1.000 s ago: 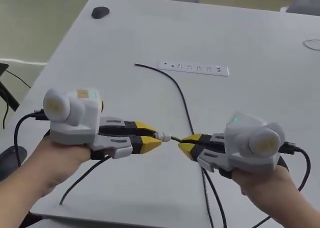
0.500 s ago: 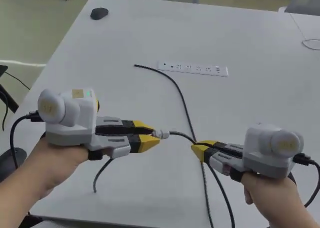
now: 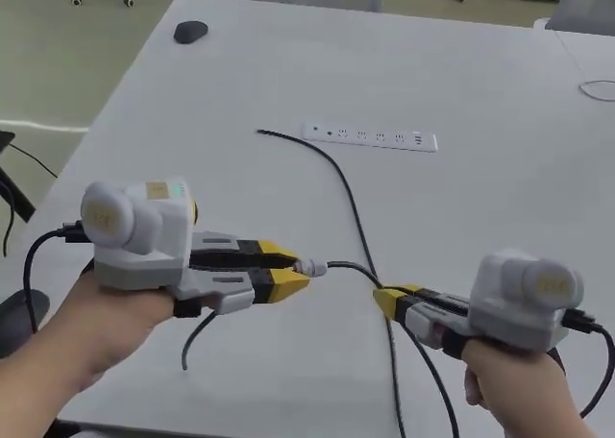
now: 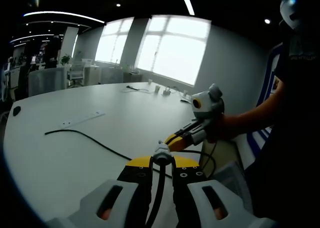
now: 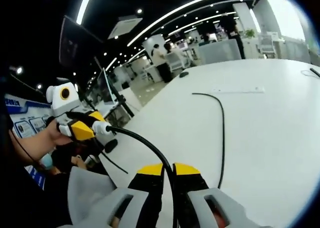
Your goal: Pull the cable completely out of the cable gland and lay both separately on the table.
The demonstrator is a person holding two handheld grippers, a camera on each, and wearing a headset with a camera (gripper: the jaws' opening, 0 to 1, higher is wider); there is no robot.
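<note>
Above the near edge of the table [image 3: 500, 217], the left gripper [image 3: 298, 269] is clamped on the white gland [image 3: 310, 266], which juts just past its yellow tips. The cable [image 3: 341, 263] is threaded through the gland. A short black tail hangs out under the left gripper. On the other side, the cable arcs across a small gap to the right gripper [image 3: 382, 297], whose jaws are pinched onto it (the two grippers face each other, near but apart). Both are held up off the tabletop. Beyond them, a long run of the cable lies on the table, curving away to a free end just beside a white power strip [image 3: 370, 136]. Near the far left corner sits a dark mouse [image 3: 190, 32].
</note>
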